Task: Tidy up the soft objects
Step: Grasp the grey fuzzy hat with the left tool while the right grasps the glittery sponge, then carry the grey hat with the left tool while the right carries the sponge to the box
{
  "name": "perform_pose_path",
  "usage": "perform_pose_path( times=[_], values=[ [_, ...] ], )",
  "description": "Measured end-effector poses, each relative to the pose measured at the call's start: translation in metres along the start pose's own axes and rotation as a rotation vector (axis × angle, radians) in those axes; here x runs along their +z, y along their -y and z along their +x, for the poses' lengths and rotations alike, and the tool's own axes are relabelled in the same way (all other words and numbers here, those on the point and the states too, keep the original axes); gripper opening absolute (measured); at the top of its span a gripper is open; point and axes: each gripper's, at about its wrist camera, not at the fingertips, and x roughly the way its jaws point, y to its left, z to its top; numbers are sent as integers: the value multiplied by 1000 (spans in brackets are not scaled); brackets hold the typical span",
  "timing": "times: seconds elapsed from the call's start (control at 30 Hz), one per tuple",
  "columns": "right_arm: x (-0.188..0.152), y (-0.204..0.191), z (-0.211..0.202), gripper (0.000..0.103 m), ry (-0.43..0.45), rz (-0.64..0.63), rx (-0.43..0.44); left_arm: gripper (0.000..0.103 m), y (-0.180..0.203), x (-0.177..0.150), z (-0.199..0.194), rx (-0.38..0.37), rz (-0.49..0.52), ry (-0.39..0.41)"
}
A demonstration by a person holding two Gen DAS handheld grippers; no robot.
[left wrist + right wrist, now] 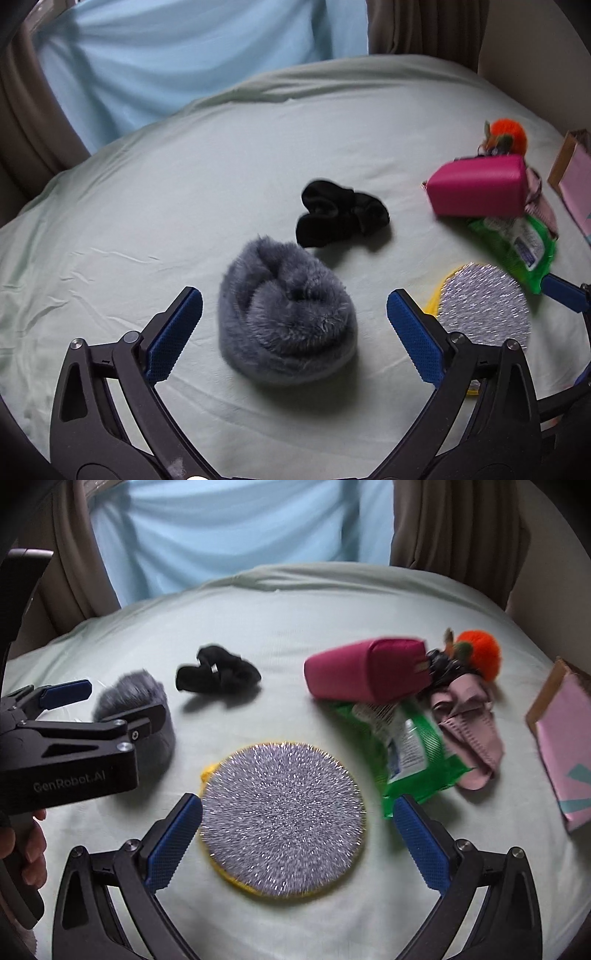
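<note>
A grey furry bundle (286, 314) lies on the pale green sheet, right between the wide-open fingers of my left gripper (293, 306), which touch nothing. The same furry bundle (138, 705) shows in the right wrist view, half hidden by the left gripper (110, 701). A round silver glittery pad with a yellow rim (282, 821) lies between the spread fingers of my right gripper (297, 812), also open. The glittery pad (484, 304) appears at the right in the left wrist view. A black scrunchie (341, 214) lies farther back.
A magenta pouch (369, 674), a green wipes pack (413, 753), a pink face mask (469, 727) and an orange pompom (478, 655) are piled at the right. A pink paper bag (565, 749) lies at the bed's right edge. A light blue curtain (184, 55) hangs behind.
</note>
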Motion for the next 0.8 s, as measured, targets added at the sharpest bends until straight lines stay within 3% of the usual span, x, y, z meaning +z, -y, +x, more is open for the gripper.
perform_pose_path(
  times=[0.2,0.33,0.5,0.7,0.77,0.8],
  values=[
    [-4,-7,19,100,-4,-58,10,95,2,-6,23,3,-1,-33],
    [-4,-12,25,97,-17,-61,14,74,-2,-7,34,30,0,-51],
    [-3,-16,25,87,-8,-70,24,63,-10,-5,37,15,-21,-58],
    [-1,-12,25,61,-17,-52,92,54,-6,-7,33,21,-5,-56],
    [-1,-15,24,43,-25,-57,133,51,-6,-7,31,21,-8,-57],
    [0,-18,24,39,-27,-61,150,51,-7,-6,29,23,-9,-58]
  ],
)
